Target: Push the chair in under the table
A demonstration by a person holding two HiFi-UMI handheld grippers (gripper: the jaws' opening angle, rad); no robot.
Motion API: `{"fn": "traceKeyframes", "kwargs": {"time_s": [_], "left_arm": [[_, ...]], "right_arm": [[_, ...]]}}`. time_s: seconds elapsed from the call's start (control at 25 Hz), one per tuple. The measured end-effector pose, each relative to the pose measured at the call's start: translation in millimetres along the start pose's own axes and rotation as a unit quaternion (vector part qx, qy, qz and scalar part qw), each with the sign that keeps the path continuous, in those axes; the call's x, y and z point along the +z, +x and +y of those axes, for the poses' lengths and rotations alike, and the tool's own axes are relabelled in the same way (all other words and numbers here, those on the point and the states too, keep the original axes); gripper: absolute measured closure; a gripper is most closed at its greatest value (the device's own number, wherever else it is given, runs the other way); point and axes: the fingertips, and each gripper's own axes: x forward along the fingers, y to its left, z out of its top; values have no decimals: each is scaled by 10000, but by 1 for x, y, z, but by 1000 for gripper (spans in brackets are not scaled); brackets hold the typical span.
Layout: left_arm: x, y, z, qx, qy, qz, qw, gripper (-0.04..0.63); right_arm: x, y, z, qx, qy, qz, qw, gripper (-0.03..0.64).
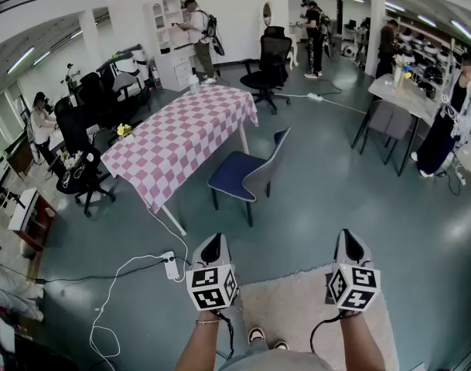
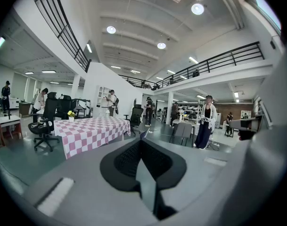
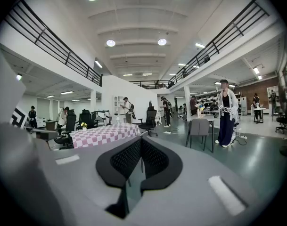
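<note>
– Since the chair (image 1: 247, 172) is the job, where does it stand in the head view?
– Ahead and well apart from both tools. It's pulled out from the long side of the checked table (image 1: 181, 134), with its blue seat toward the table and its grey back turned away to the right. The left gripper (image 1: 213, 244) is the nearer one, and the right gripper (image 1: 349, 239) sits further off to the side. I'd judge the push has to come from behind that back, toward the table, so a walk round comes first.
– And underfoot?
– Smooth grey floor (image 1: 320, 199), a pale rug (image 1: 297, 308) at the feet, and a white cable (image 1: 115, 284) lying left of the path.
– Left gripper view?
– Its fingers (image 2: 127, 161) are pressed together on nothing. The table is ahead on the left, and only the tip of the chair back peeks over them.
– Right gripper view?
– Much the same, fingers together and empty. The table lies further left in a wide hall with other people, desks and a railed gallery above.
</note>
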Motion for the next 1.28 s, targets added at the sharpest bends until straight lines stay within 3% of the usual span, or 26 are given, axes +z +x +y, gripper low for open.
{"fn": "traceKeyframes", "kwargs": {"time_s": [0.96, 1.0, 1.04, 1.28], "left_arm": [[4, 18, 5, 41, -13, -4, 10000, 594], [5, 19, 3, 9, -20, -13, 10000, 584], [5, 20, 2, -40, -39, -13, 10000, 521], [3, 27, -2, -178, -39, 34, 9998, 501]], "right_arm": [[-9, 20, 8, 71, 187, 40, 9998, 601], [-9, 20, 9, 82, 177, 60, 9998, 600], [-10, 21, 10, 90, 167, 78, 9998, 597], [-10, 26, 13, 173, 271, 91, 9994, 508]]}}
